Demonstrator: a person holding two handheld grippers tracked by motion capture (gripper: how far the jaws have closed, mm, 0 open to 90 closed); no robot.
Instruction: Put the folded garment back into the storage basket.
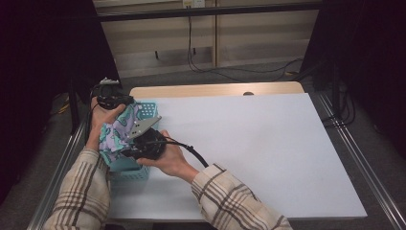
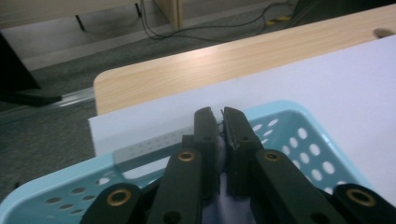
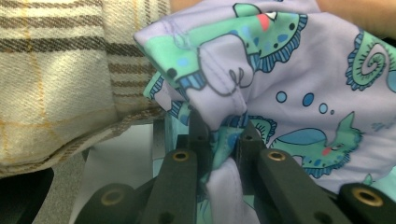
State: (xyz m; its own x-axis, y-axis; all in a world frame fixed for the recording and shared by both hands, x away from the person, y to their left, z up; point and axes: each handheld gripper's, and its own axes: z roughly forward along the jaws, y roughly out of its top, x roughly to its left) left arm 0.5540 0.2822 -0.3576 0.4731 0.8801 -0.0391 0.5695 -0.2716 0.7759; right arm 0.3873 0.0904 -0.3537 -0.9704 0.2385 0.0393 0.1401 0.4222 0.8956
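A lavender cloth (image 1: 116, 133) printed with green sea creatures is bunched over a light blue perforated basket (image 1: 149, 109) at the table's left side. My left gripper (image 1: 119, 103) sits at the cloth's far end. In the left gripper view its jaws (image 2: 222, 114) are shut, with a thin fold of the cloth (image 2: 229, 209) pinched between them above the basket's far rim (image 2: 289, 112). My right gripper (image 1: 126, 145) comes in from the near side. In the right gripper view it (image 3: 219, 123) is shut on a gathered fold of the cloth (image 3: 289, 70).
The basket stands on a white board (image 1: 249, 143) that covers most of a wooden table (image 1: 215, 89). A plaid sleeve (image 3: 56, 70) lies close beside the right gripper's jaws. Metal rails run along both table sides, and cables lie on the floor beyond.
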